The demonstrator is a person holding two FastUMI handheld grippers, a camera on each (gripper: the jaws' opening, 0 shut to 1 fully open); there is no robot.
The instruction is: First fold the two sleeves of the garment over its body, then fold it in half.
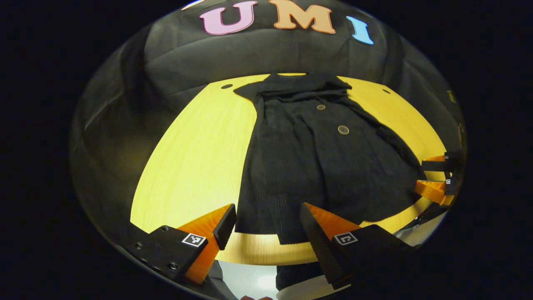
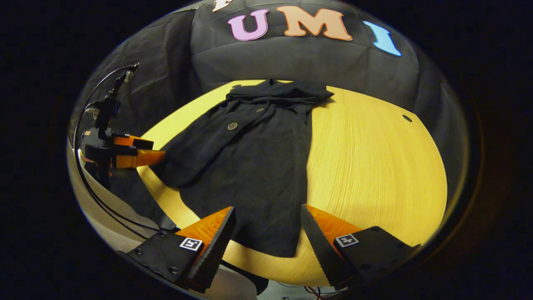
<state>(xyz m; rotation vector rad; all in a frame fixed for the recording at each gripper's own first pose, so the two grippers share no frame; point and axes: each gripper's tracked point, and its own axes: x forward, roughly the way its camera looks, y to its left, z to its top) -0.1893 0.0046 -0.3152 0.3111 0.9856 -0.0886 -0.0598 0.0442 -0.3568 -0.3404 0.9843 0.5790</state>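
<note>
Hovering agape, left tongs (image 1: 266, 225) and right tongs (image 2: 266, 225) flank garment (image 1: 316, 166) on table (image 1: 195, 166)

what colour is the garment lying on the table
The garment is black, with round brownish buttons, on a yellow wooden table. It shows best in the left gripper view.

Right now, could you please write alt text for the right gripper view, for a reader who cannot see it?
A black buttoned garment lies on a yellow wooden table, collar far, hem near, sleeves apparently already folded over its body. The right gripper is open above the near hem, its fingers spread apart. The left gripper is at the table's left edge.
</note>
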